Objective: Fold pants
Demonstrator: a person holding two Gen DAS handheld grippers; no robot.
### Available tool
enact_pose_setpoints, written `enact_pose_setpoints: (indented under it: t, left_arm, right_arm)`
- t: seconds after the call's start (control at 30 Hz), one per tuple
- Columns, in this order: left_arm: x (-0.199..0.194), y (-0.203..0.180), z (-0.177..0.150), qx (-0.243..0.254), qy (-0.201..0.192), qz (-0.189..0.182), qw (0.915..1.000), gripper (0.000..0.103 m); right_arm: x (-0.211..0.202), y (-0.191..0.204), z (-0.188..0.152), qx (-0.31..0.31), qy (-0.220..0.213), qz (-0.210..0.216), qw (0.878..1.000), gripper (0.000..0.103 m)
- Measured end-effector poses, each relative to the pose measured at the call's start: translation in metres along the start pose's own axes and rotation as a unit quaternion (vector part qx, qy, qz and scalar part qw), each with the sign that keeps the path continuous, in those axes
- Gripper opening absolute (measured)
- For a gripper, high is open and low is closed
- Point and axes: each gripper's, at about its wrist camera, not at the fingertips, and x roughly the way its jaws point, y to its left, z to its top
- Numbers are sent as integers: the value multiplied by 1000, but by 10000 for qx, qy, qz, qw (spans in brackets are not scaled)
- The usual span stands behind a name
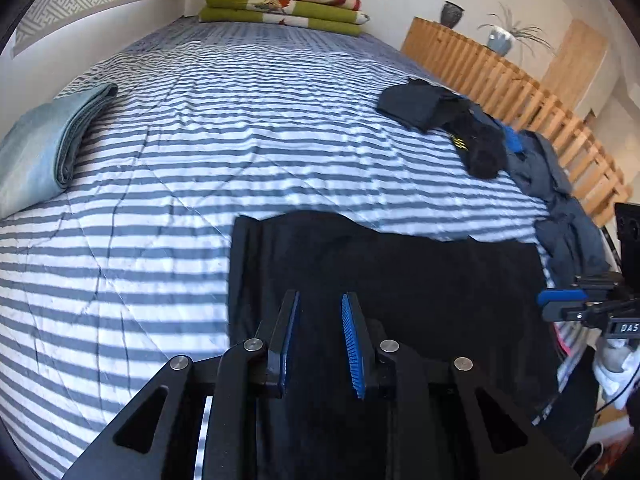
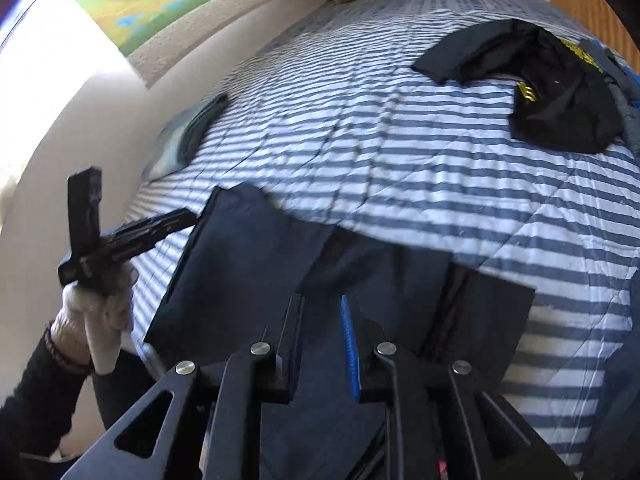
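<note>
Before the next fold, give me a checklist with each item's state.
1. Pants lying flat on the striped bedcover: ok.
2. Pants' far edge even: not ok, it looks stepped.
3. Left gripper free of cloth: ok, narrow gap, nothing pinched.
4. Right gripper free of cloth: ok, same.
5. Clothes pile apart from the pants: ok.
</note>
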Motion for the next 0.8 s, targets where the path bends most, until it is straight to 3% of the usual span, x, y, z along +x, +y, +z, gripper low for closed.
enact_pose_setpoints:
  t: [0.13,0.23,0.3,0.43,0.5,0.6,0.8]
  left_arm:
    - [-5,-34,-50,398,380,-268,9981,23]
    - [8,-40,-82,633,641,116,9959,23]
    - [8,-29,-94,475,546,116,9973,23]
    - [-16,-4,-102,-100,300,240,9992,23]
    - [-31,4,-106,-328,81,297,9990,24]
    - [-34,9,-112,-376,54,497,9980,24]
    - [-22,23,-123,-624,158,513,9966,25]
  right_arm:
    - [14,49,-37,-749,434,-41,9962,18]
    - [34,58,-61,-1010,744,-318,9916,18]
    - [43,48,-74,-1033,937,-529,9888,17]
    - [28,34,-82,-931,967,-497,9897,16]
    - [16,36,-76,-913,885,-564,9903,17]
    - [3,43,-52,-878,376,-532,9940,17]
    - [46,45,13,-563,6,-805,9952,17]
